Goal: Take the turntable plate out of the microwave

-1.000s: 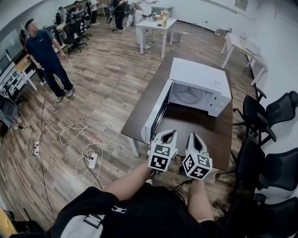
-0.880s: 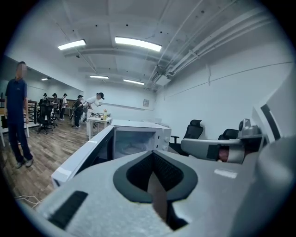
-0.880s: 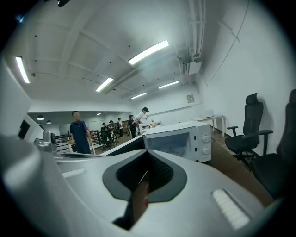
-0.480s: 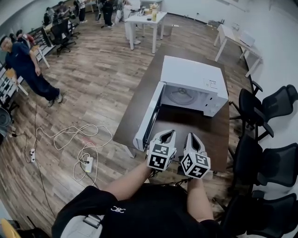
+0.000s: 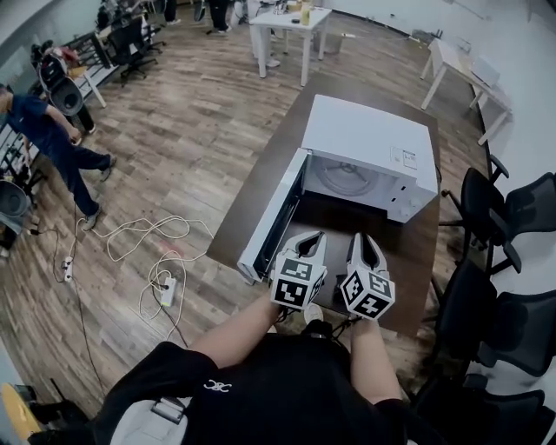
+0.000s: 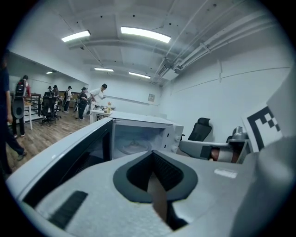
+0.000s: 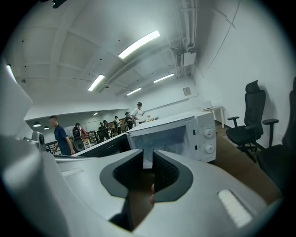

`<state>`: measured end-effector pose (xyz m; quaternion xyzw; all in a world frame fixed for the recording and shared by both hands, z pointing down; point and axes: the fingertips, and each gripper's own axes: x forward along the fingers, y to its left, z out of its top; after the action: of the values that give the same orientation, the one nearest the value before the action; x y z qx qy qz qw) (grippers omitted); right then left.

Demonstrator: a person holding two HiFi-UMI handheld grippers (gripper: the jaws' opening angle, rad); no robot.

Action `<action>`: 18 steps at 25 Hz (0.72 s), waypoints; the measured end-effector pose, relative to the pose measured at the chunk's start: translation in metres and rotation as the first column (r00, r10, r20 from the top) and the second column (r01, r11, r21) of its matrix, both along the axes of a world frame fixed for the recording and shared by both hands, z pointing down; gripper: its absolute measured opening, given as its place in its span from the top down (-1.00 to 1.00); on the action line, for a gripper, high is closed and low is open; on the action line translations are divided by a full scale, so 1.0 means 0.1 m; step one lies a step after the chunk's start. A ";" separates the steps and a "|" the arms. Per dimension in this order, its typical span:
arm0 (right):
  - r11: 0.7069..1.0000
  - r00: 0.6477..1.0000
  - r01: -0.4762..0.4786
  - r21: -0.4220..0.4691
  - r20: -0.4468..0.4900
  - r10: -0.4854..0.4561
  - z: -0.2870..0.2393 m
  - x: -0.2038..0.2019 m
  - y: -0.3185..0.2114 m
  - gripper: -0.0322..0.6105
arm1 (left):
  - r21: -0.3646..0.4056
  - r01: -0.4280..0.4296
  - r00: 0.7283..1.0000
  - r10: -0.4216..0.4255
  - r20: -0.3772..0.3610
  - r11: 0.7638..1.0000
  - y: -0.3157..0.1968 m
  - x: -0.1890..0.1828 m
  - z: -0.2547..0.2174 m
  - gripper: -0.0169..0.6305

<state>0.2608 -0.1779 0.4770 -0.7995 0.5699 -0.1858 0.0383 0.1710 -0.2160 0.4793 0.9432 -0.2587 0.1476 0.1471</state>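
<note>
Your left gripper hangs short of the microwave, jaws together on nothing. Your right gripper, beside it, has just been opening to a narrow gap and is also empty. The turntable plate lies flat inside the microwave's cavity. The open door juts toward you left of that cavity, so your left gripper could clip it, and a one-edge grip might tip the glass. Your left gripper view shows the plate side-on on the cavity floor; the head view gives only a pale disc.

floor: wood planks | walls: white | lights: ceiling strips | chairs: black, right | far desks: possibly white
</note>
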 end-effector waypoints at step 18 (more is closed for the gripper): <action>0.985 0.779 -0.007 0.171 0.618 -0.102 0.83 0.70 -1.32 0.38 | -0.016 0.208 0.976 -0.206 0.074 0.978 -0.59 0.01 0.23 0.92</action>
<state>0.3308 -0.3101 0.5598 -0.6721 0.5584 -0.3936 0.2857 0.1718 -0.2753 0.5023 0.9034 -0.3588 0.1686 0.1634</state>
